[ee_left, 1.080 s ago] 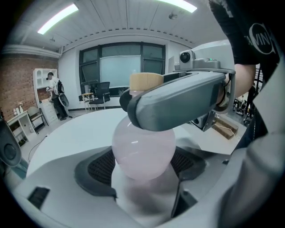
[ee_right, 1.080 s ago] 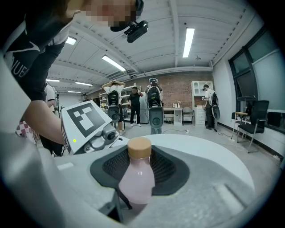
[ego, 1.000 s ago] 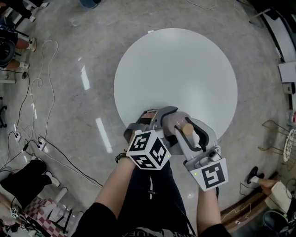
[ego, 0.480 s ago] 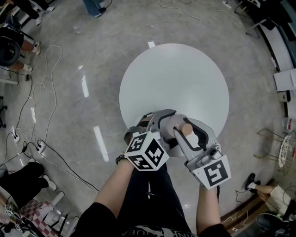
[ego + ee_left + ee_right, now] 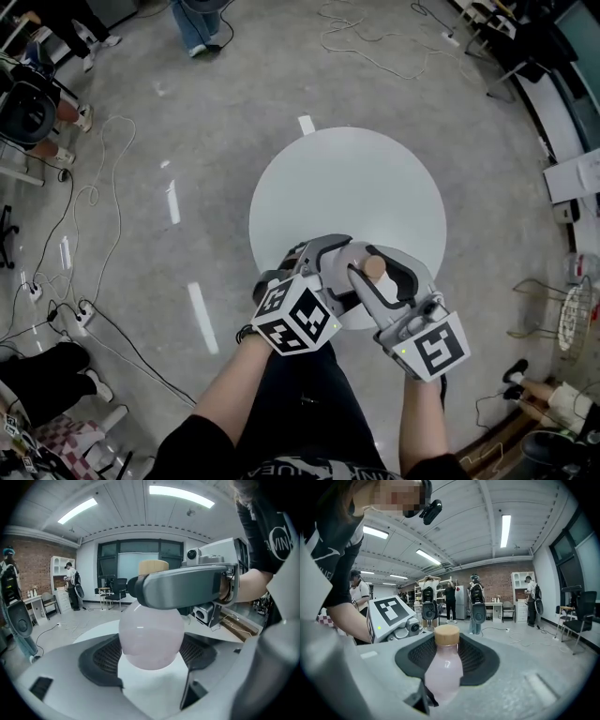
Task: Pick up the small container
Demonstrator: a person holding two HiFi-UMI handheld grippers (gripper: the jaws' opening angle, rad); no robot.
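Left gripper (image 5: 328, 270) and right gripper (image 5: 379, 279), one in each of the person's hands, are both clamped on the small pale pink translucent bottle (image 5: 443, 667) with a round light wooden cap (image 5: 446, 634); its bulbous body is pressed between their dark ribbed pads. It hangs upright in the air above the near edge of the round white table (image 5: 375, 187). Beyond lies a grey polished floor (image 5: 187, 112) strewn with white cables (image 5: 89, 202).

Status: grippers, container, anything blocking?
Both shut on the small container: left gripper, right gripper. Container upright, held over the near edge of the round table. Nothing in the way.
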